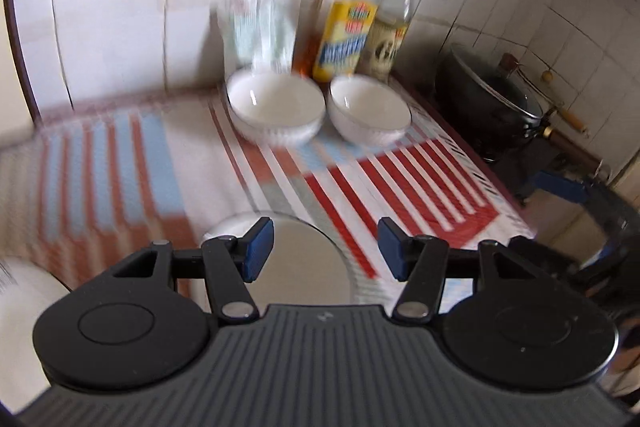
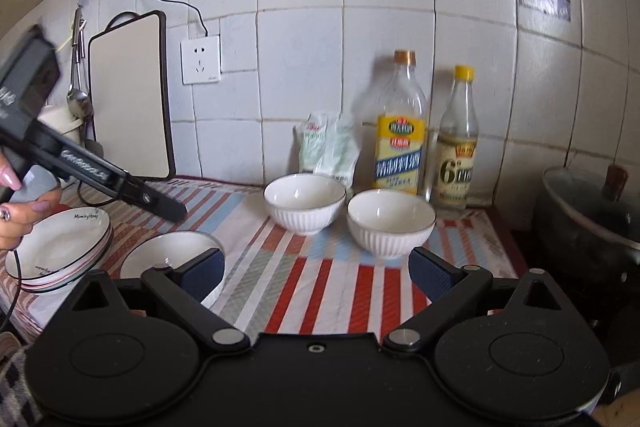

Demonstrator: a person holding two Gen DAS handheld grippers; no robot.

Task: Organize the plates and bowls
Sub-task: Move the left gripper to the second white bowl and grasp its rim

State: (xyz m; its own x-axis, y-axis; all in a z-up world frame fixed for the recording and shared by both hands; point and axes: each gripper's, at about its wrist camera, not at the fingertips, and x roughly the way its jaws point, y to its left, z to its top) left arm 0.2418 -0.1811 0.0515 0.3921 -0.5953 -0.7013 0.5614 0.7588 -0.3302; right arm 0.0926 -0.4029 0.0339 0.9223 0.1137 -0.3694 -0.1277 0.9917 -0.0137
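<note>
Bowls: two [image 2: 305,202] [image 2: 391,222] sit side by side on the striped cloth [image 2: 304,275], a third [image 2: 168,255] beside stacked plates [image 2: 60,247]. Both grippers, left [image 1: 326,249] and right [image 2: 316,275], hang spread wide, holding nothing. Best to pinch one rim squarely. Left view is blurred.

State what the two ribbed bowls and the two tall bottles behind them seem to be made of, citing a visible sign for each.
Left ribbed bowl and right ribbed bowl: probably glazed ceramic, white, glossy highlights, thin dark rims. Oil bottle and vinegar bottle: transparent, either glass or clear plastic; the look leaves it open. Paper-like labels.
</note>
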